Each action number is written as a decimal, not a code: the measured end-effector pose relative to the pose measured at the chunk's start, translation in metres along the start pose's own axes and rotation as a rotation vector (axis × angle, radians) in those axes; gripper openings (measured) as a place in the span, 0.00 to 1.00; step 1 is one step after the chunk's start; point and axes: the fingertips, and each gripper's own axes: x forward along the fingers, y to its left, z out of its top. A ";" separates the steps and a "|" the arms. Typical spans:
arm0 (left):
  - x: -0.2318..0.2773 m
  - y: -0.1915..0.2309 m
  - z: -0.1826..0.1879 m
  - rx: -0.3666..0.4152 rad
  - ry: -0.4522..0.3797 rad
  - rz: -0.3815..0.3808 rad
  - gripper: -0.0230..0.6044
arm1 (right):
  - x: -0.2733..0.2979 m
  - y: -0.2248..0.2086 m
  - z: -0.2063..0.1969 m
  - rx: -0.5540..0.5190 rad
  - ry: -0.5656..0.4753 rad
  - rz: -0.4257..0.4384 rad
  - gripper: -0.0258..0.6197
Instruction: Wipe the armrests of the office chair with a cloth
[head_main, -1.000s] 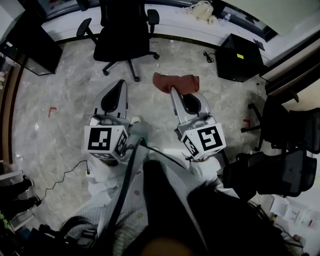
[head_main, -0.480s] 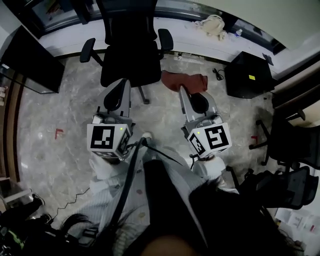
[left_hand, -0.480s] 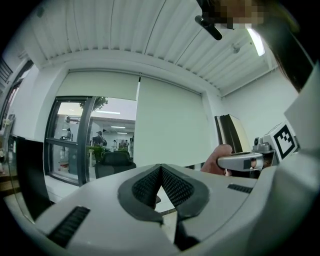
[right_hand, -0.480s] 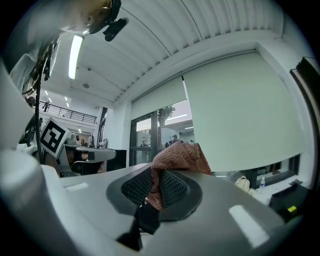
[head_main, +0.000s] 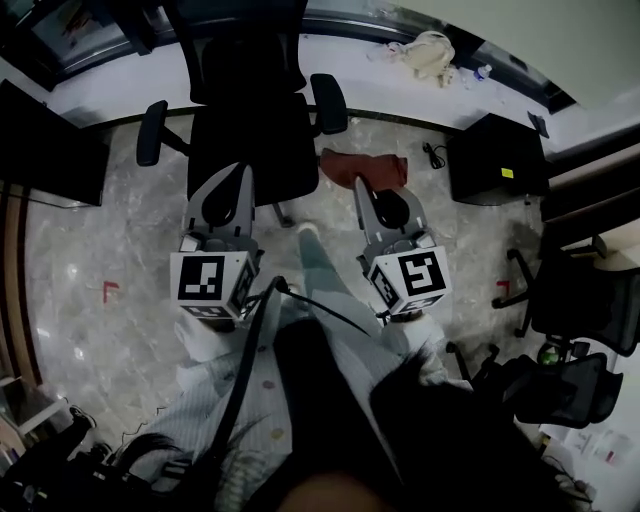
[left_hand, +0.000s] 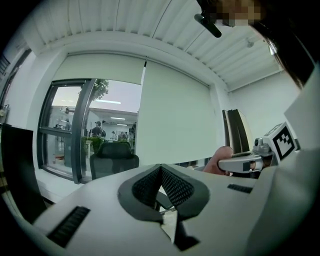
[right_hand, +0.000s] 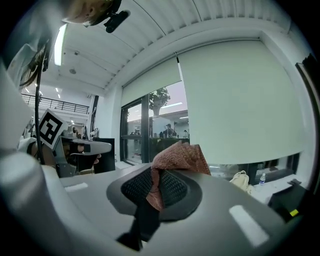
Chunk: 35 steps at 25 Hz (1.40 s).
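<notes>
Right tool (head_main: 362, 186): I grip the cloth (head_main: 368, 164) by a small fold; dragging on the armrest (head_main: 329, 101) could pull it free.
Left tool (head_main: 244, 172): clenched, empty; might bump the chair (head_main: 250, 135).

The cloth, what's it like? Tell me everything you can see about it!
The cloth is reddish-brown and fuzzy, like a terry towel. It is crumpled, not spread flat. The right gripper is shut on one strip of it, and the rest puffs out past the jaws. In the head view it is held above the floor beside the black office chair, near one armrest. Nothing but the gripper seems to touch it.
</notes>
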 end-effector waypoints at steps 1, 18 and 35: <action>0.019 0.008 0.003 0.005 0.000 0.004 0.04 | 0.017 -0.012 0.001 0.003 0.002 0.003 0.09; 0.211 0.110 -0.036 -0.081 0.139 0.096 0.04 | 0.229 -0.134 -0.107 0.129 0.376 0.126 0.09; 0.271 0.163 -0.124 -0.123 0.299 0.094 0.04 | 0.363 -0.205 -0.294 -0.110 0.875 0.167 0.09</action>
